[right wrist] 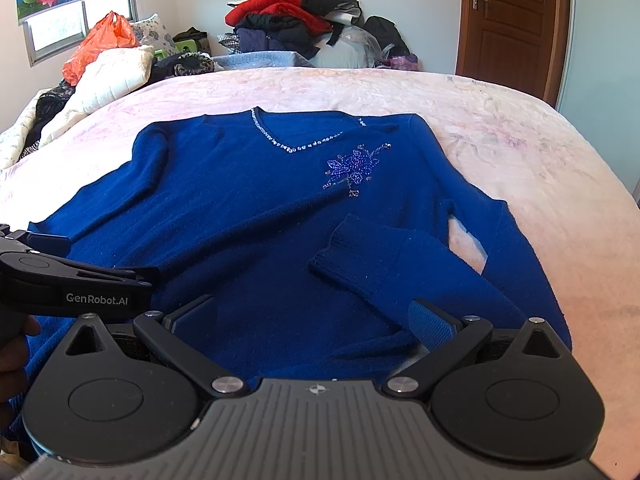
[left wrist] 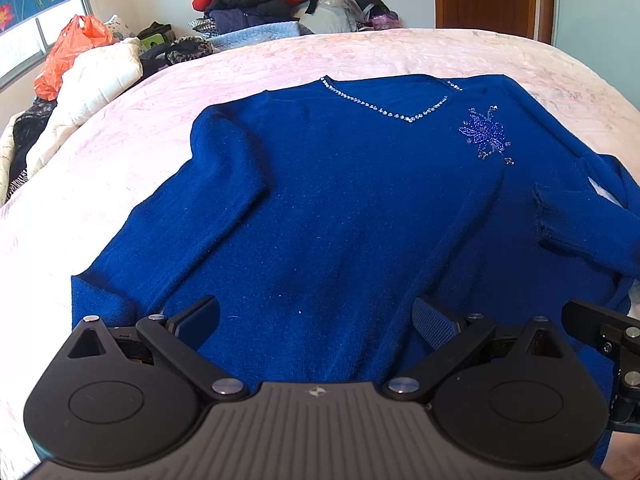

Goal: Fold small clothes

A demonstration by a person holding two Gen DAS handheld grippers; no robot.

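Observation:
A royal blue V-neck sweater (left wrist: pixel 340 200) (right wrist: pixel 248 216) lies front up on the pink bedspread (left wrist: pixel 160 120) (right wrist: pixel 520 152), with a beaded neckline and a sequin flower on the chest. Its right sleeve (right wrist: pixel 384 268) is folded across the body, cuff pointing left. The left sleeve (left wrist: pixel 168 216) runs straight down the side. My left gripper (left wrist: pixel 316 320) hangs open over the hem with nothing between its fingers. My right gripper (right wrist: pixel 314 318) is open too, above the lower body near the folded sleeve. The left gripper's black body shows at the left edge of the right wrist view.
A heap of clothes (right wrist: pixel 296 20) is piled against the far wall. An orange plastic bag (right wrist: pixel 100 44) and a white quilt (right wrist: pixel 108 76) sit at the bed's far left below a window. A brown wooden door (right wrist: pixel 512 20) stands at the right. A hand (right wrist: pixel 16 344) holds the left gripper.

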